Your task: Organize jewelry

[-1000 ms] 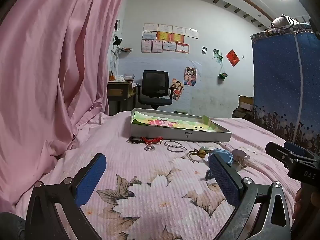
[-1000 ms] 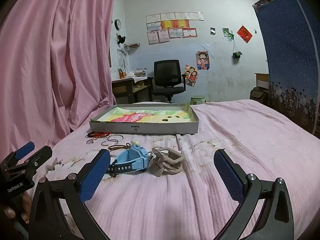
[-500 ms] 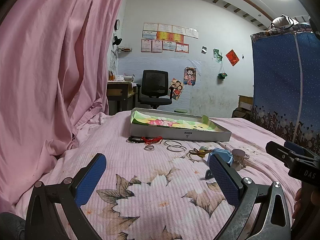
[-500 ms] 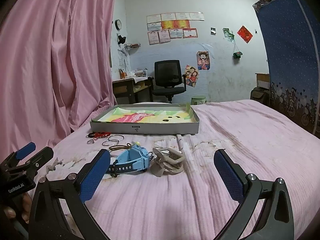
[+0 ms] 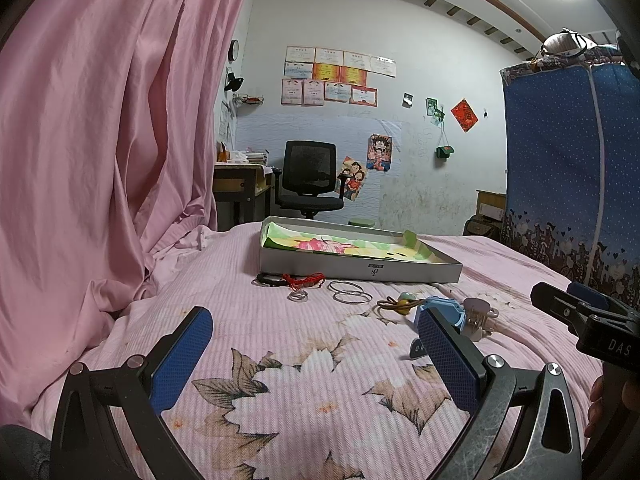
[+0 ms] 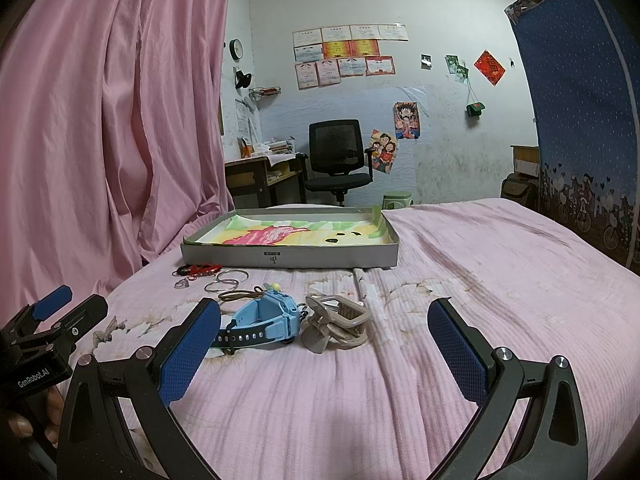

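Note:
A shallow grey box point(image 5: 400, 270) point(image 6: 320, 258) with a colourful lining lies on the pink bed. In front of it lie a red string bracelet point(image 5: 306, 279) point(image 6: 202, 268), silver bangles point(image 5: 348, 292) point(image 6: 226, 280), a small ring point(image 5: 298, 297), a brown hair tie point(image 5: 400, 304) point(image 6: 240, 294), a blue watch point(image 6: 268, 318) point(image 5: 440, 308) and a beige hair claw point(image 6: 340, 320) point(image 5: 478, 312). My left gripper point(image 5: 316, 356) is open and empty, short of the items. My right gripper point(image 6: 324, 348) is open and empty, just before the watch and claw.
A pink curtain point(image 5: 100, 140) hangs along the left of the bed. A blue fabric wardrobe point(image 5: 572, 160) stands at the right. A black office chair point(image 6: 338, 156) and a desk point(image 6: 260, 176) stand beyond the bed's far end.

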Demonstrator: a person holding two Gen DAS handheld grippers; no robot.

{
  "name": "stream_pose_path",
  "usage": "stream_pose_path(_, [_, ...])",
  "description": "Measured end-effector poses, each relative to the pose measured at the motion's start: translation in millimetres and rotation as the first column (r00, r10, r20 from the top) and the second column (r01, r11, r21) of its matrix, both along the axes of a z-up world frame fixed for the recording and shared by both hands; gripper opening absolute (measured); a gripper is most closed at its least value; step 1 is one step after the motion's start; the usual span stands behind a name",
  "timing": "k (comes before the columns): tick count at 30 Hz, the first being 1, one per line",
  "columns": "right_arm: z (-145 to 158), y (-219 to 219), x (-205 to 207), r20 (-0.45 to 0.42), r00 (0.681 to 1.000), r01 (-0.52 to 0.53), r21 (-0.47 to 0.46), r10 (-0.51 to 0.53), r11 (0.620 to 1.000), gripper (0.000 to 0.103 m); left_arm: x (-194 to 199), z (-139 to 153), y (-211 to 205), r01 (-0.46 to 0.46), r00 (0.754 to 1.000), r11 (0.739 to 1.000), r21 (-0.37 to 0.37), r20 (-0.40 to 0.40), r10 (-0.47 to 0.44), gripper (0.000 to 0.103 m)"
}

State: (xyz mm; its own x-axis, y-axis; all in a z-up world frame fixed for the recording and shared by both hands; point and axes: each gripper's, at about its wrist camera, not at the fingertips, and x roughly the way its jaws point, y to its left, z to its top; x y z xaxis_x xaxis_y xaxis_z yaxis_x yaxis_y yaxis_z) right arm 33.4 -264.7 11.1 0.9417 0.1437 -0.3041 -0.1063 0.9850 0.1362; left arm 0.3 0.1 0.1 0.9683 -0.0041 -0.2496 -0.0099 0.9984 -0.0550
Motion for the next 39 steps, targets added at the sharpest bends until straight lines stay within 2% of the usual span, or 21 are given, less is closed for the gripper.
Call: stream_pose_path(39, [0.2,-0.2,-0.1,-0.003,1.000,-0.001,0.007,0.001,1.000,0.102,2.0,-1.3,-1.9,0.001,1.000,1.000,0.002,-0.001,-0.001,0.103])
